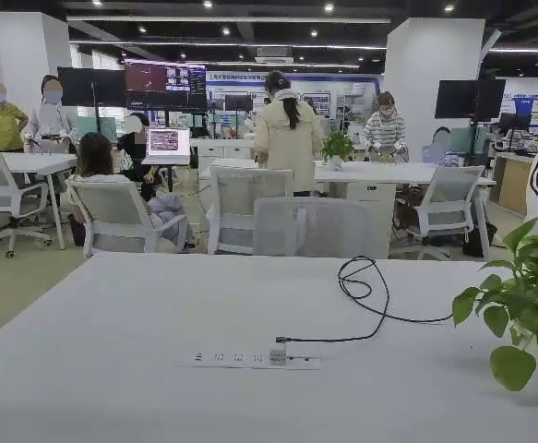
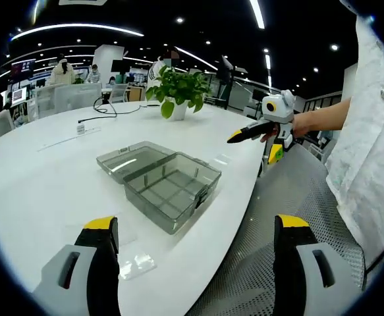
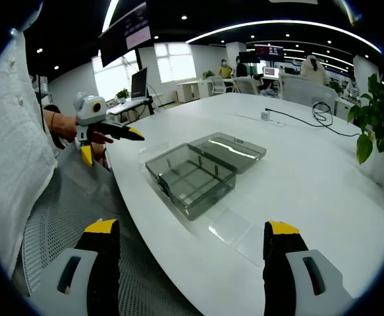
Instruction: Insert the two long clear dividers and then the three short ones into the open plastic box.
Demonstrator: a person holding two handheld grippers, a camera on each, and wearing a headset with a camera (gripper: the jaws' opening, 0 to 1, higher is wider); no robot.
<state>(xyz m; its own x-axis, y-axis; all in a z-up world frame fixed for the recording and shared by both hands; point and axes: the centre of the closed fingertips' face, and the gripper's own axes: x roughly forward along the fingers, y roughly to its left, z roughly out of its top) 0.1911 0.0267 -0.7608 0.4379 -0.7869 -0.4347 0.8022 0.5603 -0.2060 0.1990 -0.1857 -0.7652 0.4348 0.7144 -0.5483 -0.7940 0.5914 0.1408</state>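
Fingers [image 2: 103, 232] of the left gripper [image 2: 196, 224] and of the right gripper [image 3: 192, 227] stand wide apart. Near the table [image 2: 40, 184] edge sits the open plastic box [image 2: 168, 187]. The clear dividers [image 2: 136, 263] lying beside it are faint and hard to make out.

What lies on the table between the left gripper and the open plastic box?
In the left gripper view, a flat clear piece, probably a divider, lies on the white table between the left gripper and the open box.

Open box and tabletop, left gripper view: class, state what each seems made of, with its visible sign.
Open box: likely grey-tinted translucent plastic, glossy; its inside shows through the walls. Tabletop: white, smooth, faintly glossy, perhaps laminate; material uncertain.
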